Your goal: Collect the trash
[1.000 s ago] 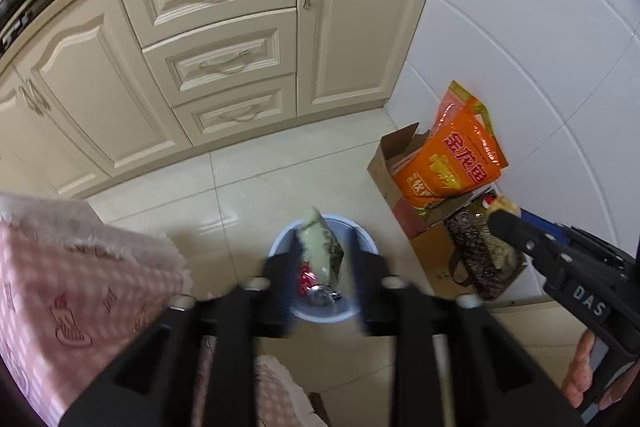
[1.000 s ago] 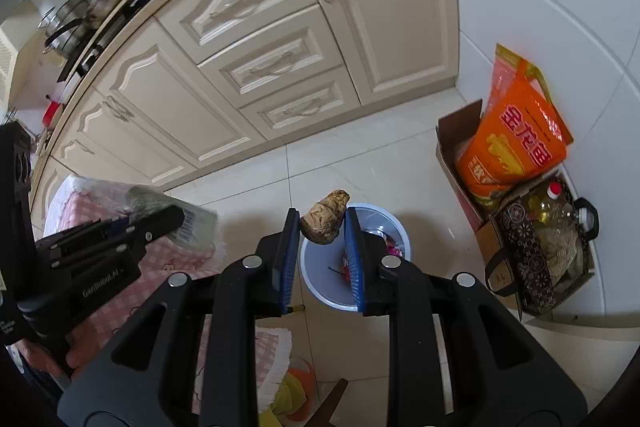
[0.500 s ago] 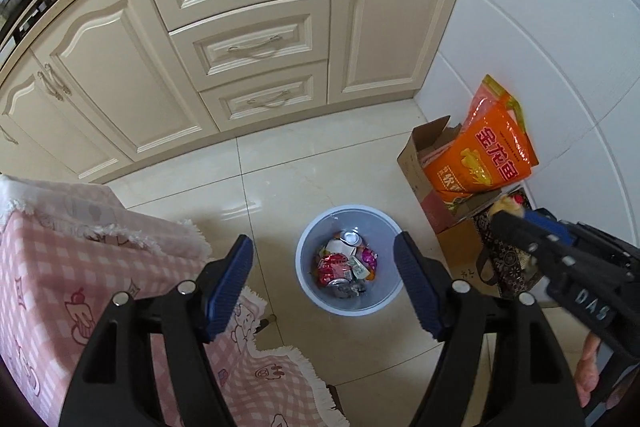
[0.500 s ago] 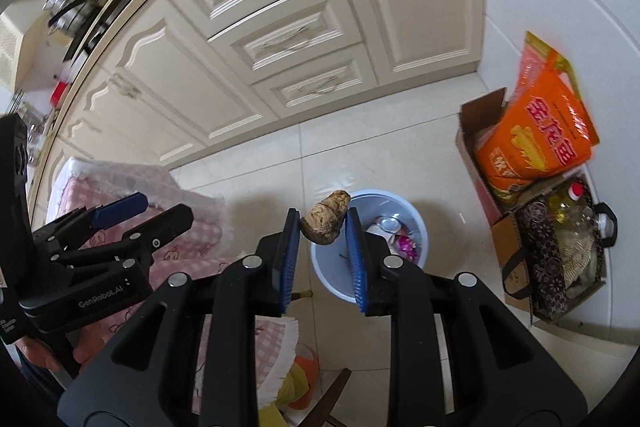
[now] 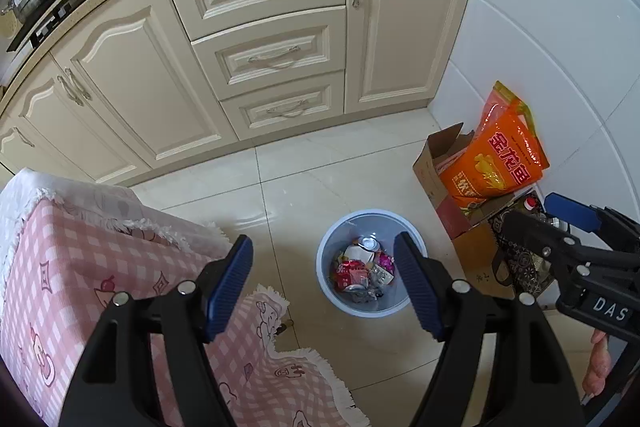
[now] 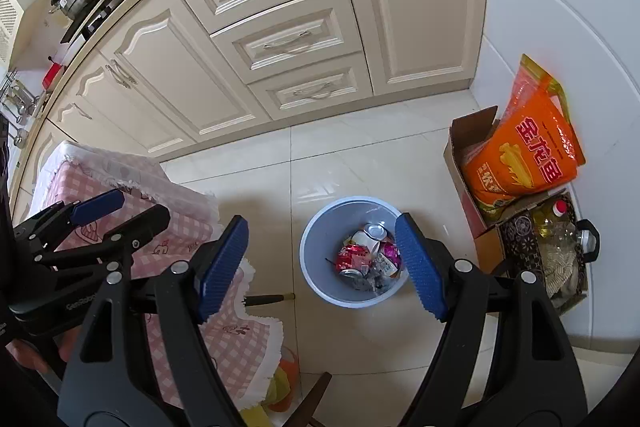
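My right gripper (image 6: 320, 263) has just been opening and now stands wide with nothing between its blue ribbed pads; my left gripper (image 5: 322, 281) is spread wide and empty too. Both hang above the round pale-blue plastic bin (image 6: 316, 291) on the cream tiled floor (image 5: 320, 167), which holds the trash: a crushed drinks can (image 6: 376, 230), red and pink foil wrappers (image 6: 352, 255) and crumpled clear packets. I judge the drop step done, so my next move calls for swinging back to the pink checked cloth-covered bench (image 5: 80, 267) to find another piece. Beside the bin, an open brown cardboard box (image 5: 436, 163) holds an orange printed bag (image 5: 496, 163), and a dark patterned bag (image 6: 524, 247) holds a bottle
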Demonstrator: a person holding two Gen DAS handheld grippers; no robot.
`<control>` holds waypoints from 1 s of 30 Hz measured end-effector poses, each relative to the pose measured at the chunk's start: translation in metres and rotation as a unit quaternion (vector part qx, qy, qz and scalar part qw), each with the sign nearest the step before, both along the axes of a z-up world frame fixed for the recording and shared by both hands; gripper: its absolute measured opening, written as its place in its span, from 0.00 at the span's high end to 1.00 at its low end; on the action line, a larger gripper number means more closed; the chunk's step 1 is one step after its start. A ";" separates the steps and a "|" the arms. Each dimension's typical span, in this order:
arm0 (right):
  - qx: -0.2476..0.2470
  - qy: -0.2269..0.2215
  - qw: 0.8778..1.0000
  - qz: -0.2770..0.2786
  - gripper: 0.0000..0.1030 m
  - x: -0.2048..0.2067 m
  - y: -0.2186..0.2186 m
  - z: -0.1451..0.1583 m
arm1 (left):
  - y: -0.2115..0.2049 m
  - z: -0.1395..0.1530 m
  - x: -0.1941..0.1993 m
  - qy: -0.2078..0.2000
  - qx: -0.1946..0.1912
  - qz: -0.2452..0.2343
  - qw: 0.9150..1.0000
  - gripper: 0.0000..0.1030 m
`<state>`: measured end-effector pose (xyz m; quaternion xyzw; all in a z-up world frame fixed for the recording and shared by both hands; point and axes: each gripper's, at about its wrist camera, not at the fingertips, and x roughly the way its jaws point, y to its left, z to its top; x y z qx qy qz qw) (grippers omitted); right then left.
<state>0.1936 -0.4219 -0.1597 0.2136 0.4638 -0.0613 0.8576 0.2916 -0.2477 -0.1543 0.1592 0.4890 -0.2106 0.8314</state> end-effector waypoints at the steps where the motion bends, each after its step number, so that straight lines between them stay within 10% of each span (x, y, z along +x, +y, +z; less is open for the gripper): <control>1: -0.001 -0.001 1.000 0.000 0.27 -0.002 0.001 0.002 | 0.000 0.002 -0.002 -0.004 0.000 -0.002 1.000 0.31; 18: -0.018 -0.078 0.997 -0.001 0.27 -0.079 0.036 0.069 | 0.038 0.060 -0.091 -0.059 -0.074 0.004 0.995 0.31; 30: -0.054 -0.175 0.983 0.026 0.20 -0.158 0.096 0.117 | 0.107 0.124 -0.193 -0.177 -0.124 0.044 0.975 0.28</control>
